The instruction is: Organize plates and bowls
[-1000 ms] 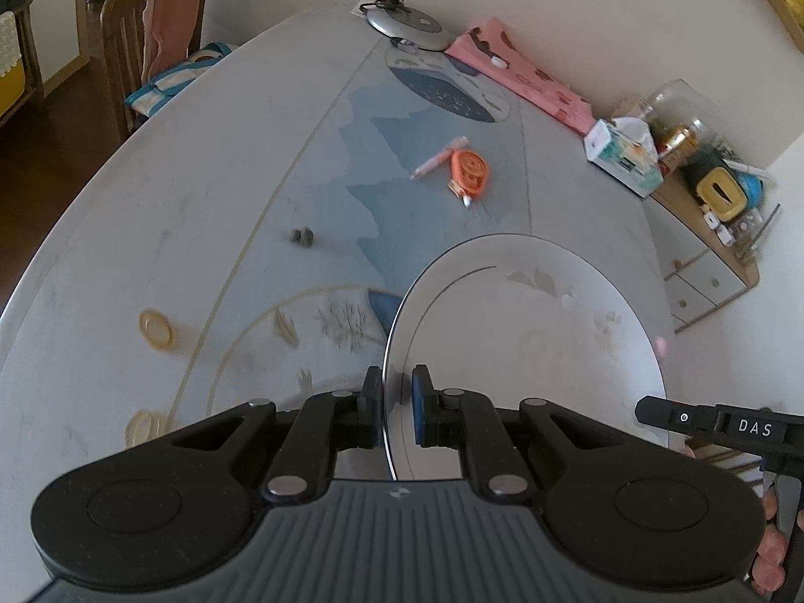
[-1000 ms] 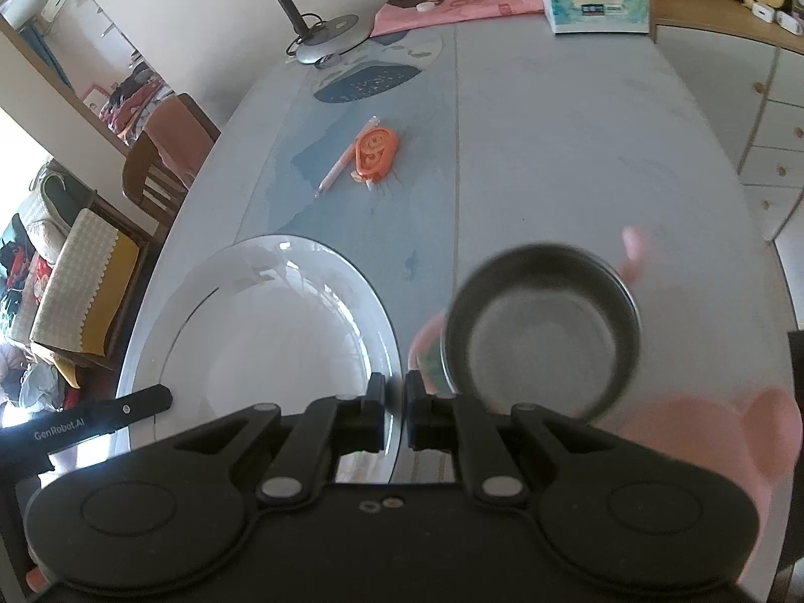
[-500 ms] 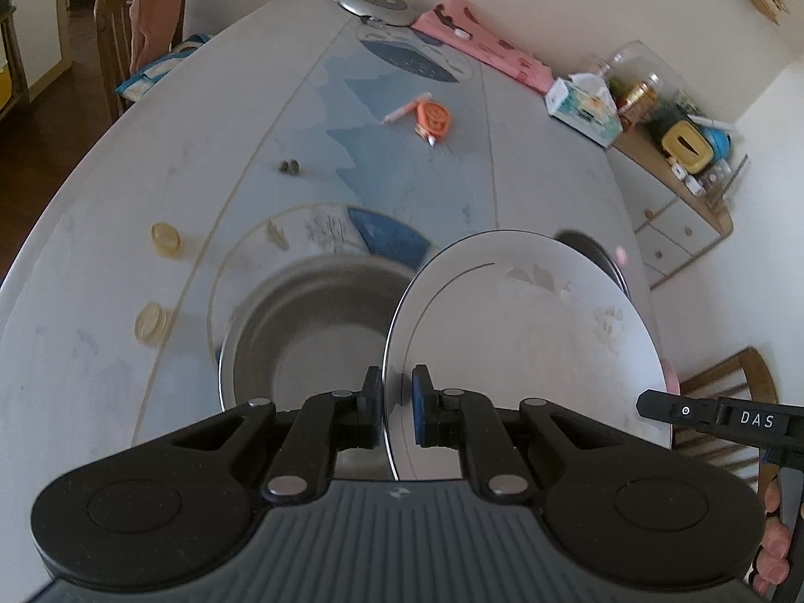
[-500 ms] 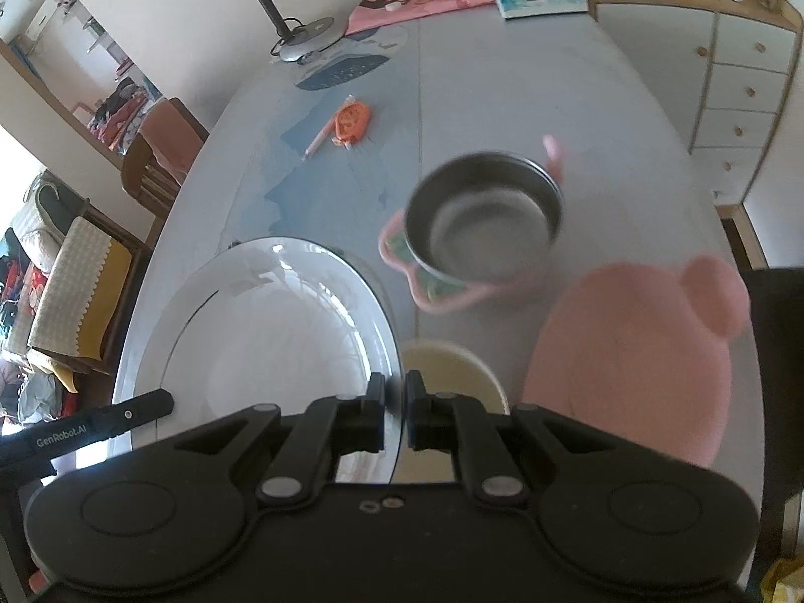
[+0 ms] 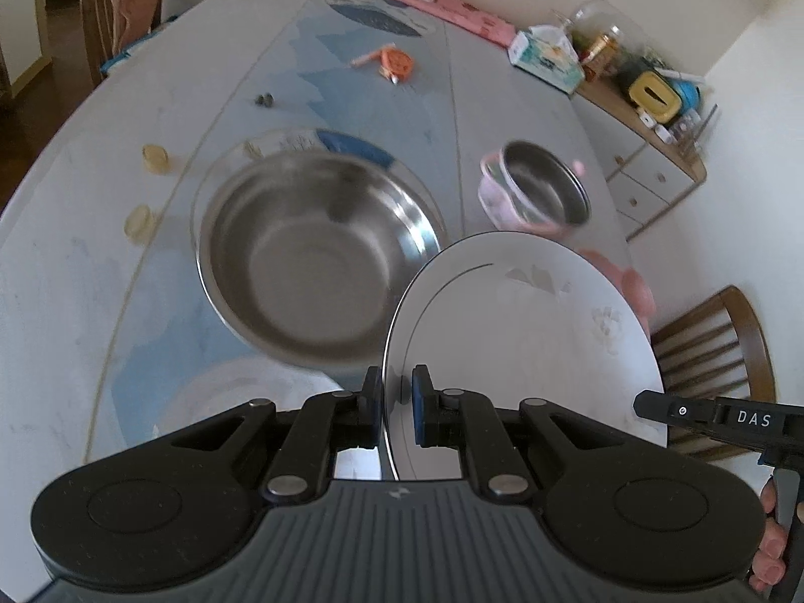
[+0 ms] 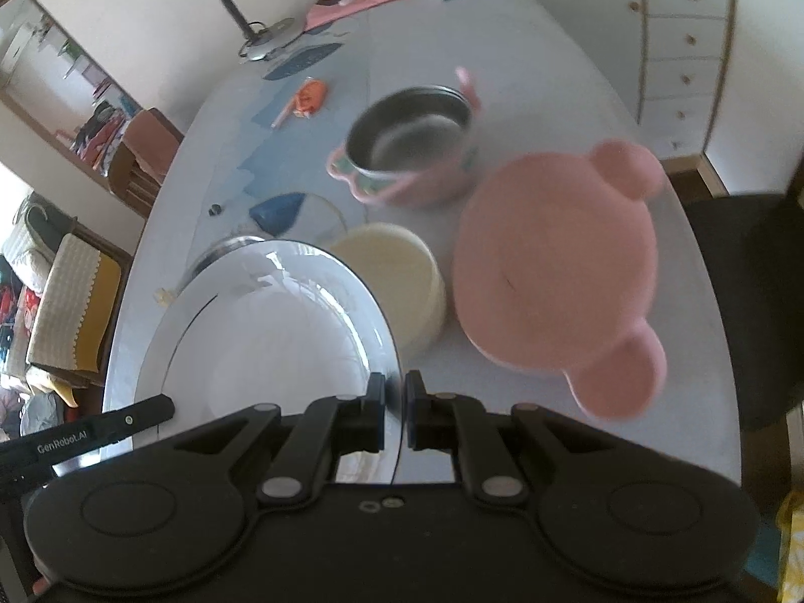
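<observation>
In the left wrist view, 2 small yellowish discs [image 5: 156, 158] lie near the left edge of the pale surface [image 5: 75, 276]. To their right a large steel bowl [image 5: 311, 246] stands on the surface, with a white dish [image 5: 241, 392] below it, just in front of the left gripper [image 5: 397, 404]. That gripper pinches the near rim of a white plate [image 5: 522, 341], which is held off the surface and tilted, its face toward the camera. Past the plate's top edge stands a small steel bowl in a pink holder [image 5: 537, 191], and farther back an orange object [image 5: 394, 61] lies on the blue pattern.

In the right wrist view, the same white plate [image 6: 271, 346] fills the lower left, and the right gripper [image 6: 394, 412] is pressed shut on its opposite rim. Just right of the plate sits a cream bowl [image 6: 402, 276]. Behind it is the small steel bowl in its pink holder [image 6: 409, 145], and to the right, near the cream bowl, lies a pink bear-shaped plate [image 6: 558, 271] with round ears.
</observation>
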### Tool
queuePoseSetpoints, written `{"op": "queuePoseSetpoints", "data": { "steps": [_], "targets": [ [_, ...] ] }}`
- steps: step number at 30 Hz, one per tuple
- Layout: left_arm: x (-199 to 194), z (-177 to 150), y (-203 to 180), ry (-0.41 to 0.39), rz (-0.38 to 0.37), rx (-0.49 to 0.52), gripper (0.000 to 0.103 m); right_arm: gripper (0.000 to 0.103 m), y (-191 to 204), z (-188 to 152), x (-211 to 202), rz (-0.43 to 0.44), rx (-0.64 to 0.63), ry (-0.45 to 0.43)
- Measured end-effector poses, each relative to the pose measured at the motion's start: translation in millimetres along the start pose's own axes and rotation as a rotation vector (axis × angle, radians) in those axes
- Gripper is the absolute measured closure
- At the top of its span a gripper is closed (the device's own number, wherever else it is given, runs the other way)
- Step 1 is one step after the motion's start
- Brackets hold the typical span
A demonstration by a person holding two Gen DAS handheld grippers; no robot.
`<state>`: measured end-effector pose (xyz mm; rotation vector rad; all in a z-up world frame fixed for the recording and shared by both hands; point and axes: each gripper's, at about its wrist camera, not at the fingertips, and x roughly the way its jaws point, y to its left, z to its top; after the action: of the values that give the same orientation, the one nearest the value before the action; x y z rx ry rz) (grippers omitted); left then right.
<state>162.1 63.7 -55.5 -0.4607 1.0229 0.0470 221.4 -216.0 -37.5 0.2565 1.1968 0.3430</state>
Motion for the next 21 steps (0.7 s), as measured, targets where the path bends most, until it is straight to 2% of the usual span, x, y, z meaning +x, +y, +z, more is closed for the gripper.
{"op": "queuePoseSetpoints", "data": {
  "steps": [9,14,21],
  "targets": [
    [2.0,-40.0,-17.0,0.023,-0.009,0.034,0.093,0.094,-29.6,-35.7,-15.2,-0.016,0.045,0.008],
    [5.0,-61.4,-30.4,0.03,0.013,0.064,0.093,0.094,-44.9,-50.3,-18.7,-0.019,0.05,0.015],
    [15.2,-93.2,-36.5,0.054,0.023,0.036,0.093,0.094,-63.1,-67.2,-17.8,-0.025,0.025,0.044]
  ]
}}
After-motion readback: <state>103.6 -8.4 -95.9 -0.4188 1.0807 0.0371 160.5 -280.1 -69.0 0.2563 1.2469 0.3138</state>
